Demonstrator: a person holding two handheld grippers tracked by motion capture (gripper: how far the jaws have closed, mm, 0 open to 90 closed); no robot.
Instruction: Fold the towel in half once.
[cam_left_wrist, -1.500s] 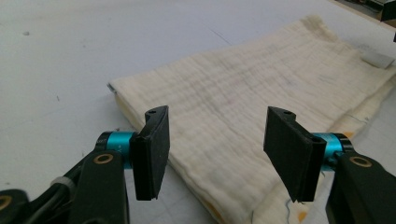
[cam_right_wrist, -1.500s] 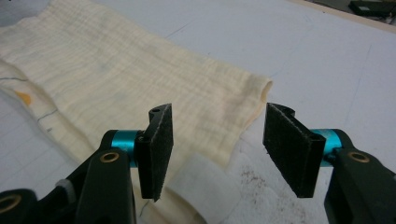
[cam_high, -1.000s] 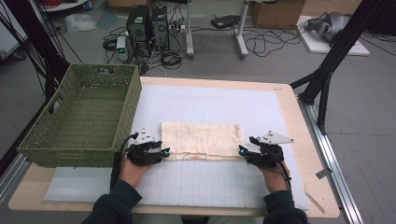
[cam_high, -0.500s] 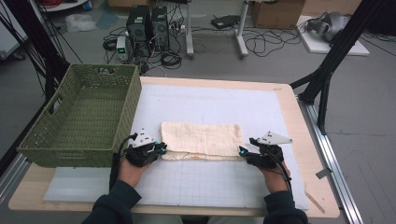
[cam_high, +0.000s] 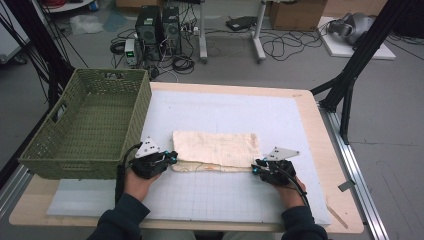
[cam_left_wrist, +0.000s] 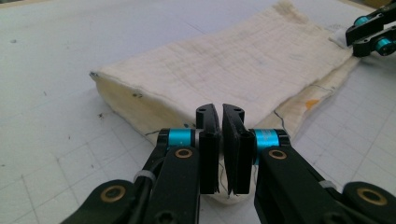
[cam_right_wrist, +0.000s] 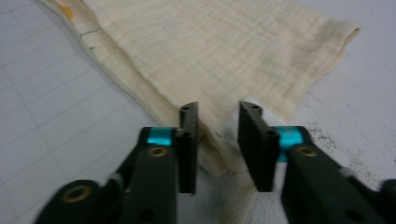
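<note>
Both cloth (cam_high: 216, 148) corners behind jaws

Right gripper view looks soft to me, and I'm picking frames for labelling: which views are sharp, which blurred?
Right gripper view: blurred throughout, cloth weave smeared. Left gripper view: fingers and near cloth crisp, far end softer. High view: even lighting, no glare, slightly soft.

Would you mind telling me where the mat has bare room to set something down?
The mat is bare beyond the cloth up to its far edge, and on the right past the right claw. A bare strip also runs along the near edge between the forearms. It is crowded at the left, where the basket stands beside the left claw.
</note>
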